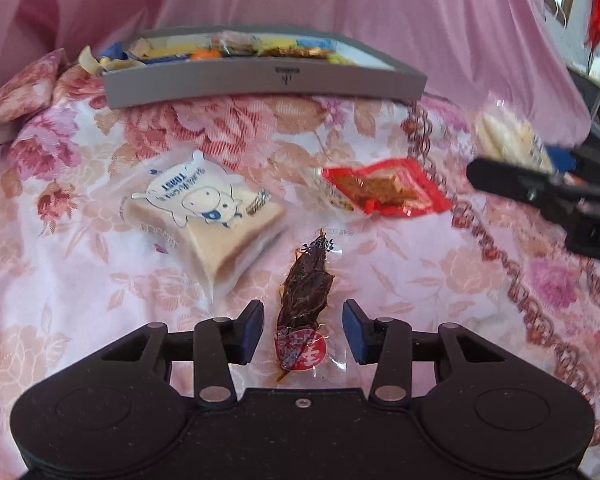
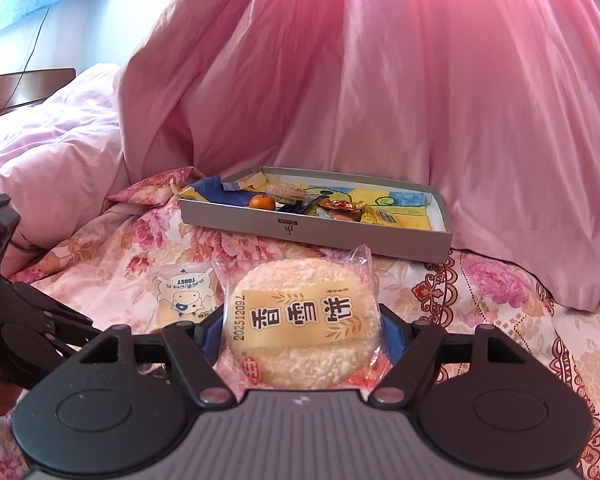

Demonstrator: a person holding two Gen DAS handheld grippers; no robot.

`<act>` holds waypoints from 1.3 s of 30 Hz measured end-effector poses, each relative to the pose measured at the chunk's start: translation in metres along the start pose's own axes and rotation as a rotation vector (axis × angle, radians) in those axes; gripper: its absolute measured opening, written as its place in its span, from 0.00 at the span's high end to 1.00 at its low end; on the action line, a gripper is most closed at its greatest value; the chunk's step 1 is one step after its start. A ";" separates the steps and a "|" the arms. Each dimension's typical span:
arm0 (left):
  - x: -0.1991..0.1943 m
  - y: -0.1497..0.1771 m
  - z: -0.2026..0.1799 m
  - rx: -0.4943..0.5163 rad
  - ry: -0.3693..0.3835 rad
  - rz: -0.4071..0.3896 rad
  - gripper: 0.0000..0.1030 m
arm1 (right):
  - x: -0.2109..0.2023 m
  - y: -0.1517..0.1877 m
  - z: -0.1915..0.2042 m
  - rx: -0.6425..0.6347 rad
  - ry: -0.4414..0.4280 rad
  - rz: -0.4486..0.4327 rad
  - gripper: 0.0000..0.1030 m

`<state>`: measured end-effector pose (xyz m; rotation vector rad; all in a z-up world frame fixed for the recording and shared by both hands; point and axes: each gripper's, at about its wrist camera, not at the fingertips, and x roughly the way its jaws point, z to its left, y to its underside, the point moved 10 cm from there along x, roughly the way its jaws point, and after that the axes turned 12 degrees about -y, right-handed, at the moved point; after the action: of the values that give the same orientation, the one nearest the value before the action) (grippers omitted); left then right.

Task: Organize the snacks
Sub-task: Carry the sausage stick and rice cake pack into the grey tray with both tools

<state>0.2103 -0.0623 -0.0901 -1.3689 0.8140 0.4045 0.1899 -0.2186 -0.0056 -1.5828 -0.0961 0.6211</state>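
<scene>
A dark dried-meat packet (image 1: 305,292) in clear wrap with a red label lies on the floral bedspread (image 1: 80,280). It sits between the blue pads (image 1: 252,330) of my left gripper (image 1: 303,314), which stands open with a gap on each side. My right gripper (image 2: 298,322) is shut on a round rice cracker packet (image 2: 304,328) with a yellow label, held above the bed. In the left wrist view the right gripper (image 1: 540,188) reaches in from the right with the cracker (image 1: 504,136). A toast packet (image 1: 204,216) (image 2: 184,296) and a red spicy packet (image 1: 384,192) lie nearby.
A shallow grey box (image 1: 260,82) (image 2: 300,230) stands at the far side of the bed, holding several snacks and a small orange (image 2: 262,203). A bunched pink quilt (image 2: 420,100) rises behind it. The left gripper's black body (image 2: 20,320) shows at the left edge.
</scene>
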 end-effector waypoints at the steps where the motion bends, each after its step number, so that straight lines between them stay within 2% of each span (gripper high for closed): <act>1: -0.003 -0.001 0.000 -0.004 0.000 -0.012 0.56 | -0.001 0.000 0.001 0.000 0.000 -0.001 0.25; 7: -0.019 -0.016 0.000 -0.037 -0.013 -0.102 0.56 | -0.001 0.002 0.004 0.002 -0.012 -0.004 0.25; 12: -0.028 -0.049 0.003 -0.077 -0.011 -0.166 0.56 | 0.001 -0.003 0.003 -0.005 -0.013 -0.014 0.25; 18: -0.028 -0.120 0.010 -0.125 -0.008 -0.257 0.56 | 0.016 -0.036 -0.014 0.001 -0.013 -0.044 0.25; 23: -0.009 -0.192 0.018 -0.132 -0.014 -0.326 0.55 | 0.049 -0.077 -0.039 -0.047 0.005 -0.065 0.25; 27: 0.020 -0.236 0.029 -0.162 -0.033 -0.338 0.55 | 0.086 -0.105 -0.062 -0.064 0.027 -0.084 0.25; 31: 0.050 -0.263 0.042 -0.189 -0.064 -0.332 0.55 | 0.123 -0.123 -0.086 -0.037 0.040 -0.097 0.25; 35: 0.074 -0.274 0.055 -0.214 -0.097 -0.303 0.55 | 0.156 -0.129 -0.104 0.000 0.047 -0.096 0.25; 39: 0.092 -0.270 0.064 -0.231 -0.117 -0.261 0.55 | 0.177 -0.122 -0.118 0.028 0.057 -0.082 0.25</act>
<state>0.4760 -0.0701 0.0331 -1.6266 0.4942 0.3781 0.4283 -0.2343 0.0493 -1.5600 -0.1084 0.5114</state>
